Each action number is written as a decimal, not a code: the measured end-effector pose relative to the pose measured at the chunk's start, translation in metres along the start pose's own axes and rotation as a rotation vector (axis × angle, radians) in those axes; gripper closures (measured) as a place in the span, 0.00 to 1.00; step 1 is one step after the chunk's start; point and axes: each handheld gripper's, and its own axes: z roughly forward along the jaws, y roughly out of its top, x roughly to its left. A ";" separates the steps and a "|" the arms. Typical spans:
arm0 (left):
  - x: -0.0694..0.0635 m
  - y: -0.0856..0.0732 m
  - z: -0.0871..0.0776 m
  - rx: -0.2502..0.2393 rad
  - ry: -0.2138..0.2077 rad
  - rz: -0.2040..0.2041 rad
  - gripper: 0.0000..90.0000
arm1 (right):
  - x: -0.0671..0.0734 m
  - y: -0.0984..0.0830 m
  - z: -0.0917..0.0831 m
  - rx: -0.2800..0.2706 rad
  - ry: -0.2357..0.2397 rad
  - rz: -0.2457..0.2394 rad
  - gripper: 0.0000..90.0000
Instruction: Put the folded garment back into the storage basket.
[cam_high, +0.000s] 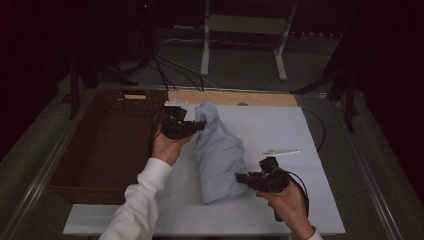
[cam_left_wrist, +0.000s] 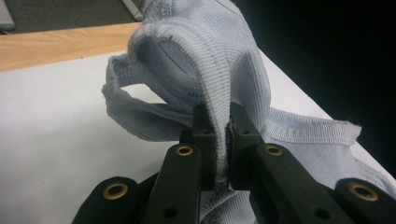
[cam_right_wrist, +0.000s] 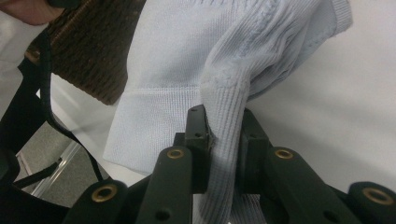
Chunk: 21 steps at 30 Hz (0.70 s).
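Pale-blue knit garment (cam_high: 218, 155) lies lengthwise on the white board (cam_high: 300, 130) that covers the bench, its far end lifted off the surface and its near end raised at one corner. The left tongs (cam_high: 200, 126) are clenched on a ribbed hem at the far end; in the left gripper view the band (cam_left_wrist: 219, 100) arches up and runs down between the two black jaws, which pinch it tight. The right tongs (cam_high: 239, 177) are clenched as well, on a ribbed edge at the near end; the right gripper view shows a bunched fold of rib (cam_right_wrist: 229, 121) squeezed between the jaws while the rest of the cloth drapes away flat onto the board.

Judging by this, both grips are made and the cloth is partly off the bench, held at two ends, with the middle sagging and resting on the board. What looks left is the carry itself: a dark woven basket (cam_high: 107, 145) stands just beside the board on the person's left, with nothing visible inside it in the dim light, and the garment has not yet crossed its rim. Whether the piece is meant to be folded first or dropped straight in, I cannot tell. A pale flat strip (cam_high: 279, 151) lies on the board beyond the right hand (cam_high: 286, 204), apart from the cloth.
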 end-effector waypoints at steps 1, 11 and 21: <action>0.000 0.001 -0.001 -0.002 0.002 -0.001 0.94 | 0.001 0.001 0.000 -0.003 0.001 -0.006 0.88; 0.001 0.011 -0.012 -0.015 0.026 0.007 0.94 | 0.011 0.017 0.000 -0.014 0.009 -0.038 0.88; 0.012 0.018 -0.026 -0.034 0.029 0.000 0.94 | 0.019 0.029 0.007 -0.018 0.030 -0.048 0.88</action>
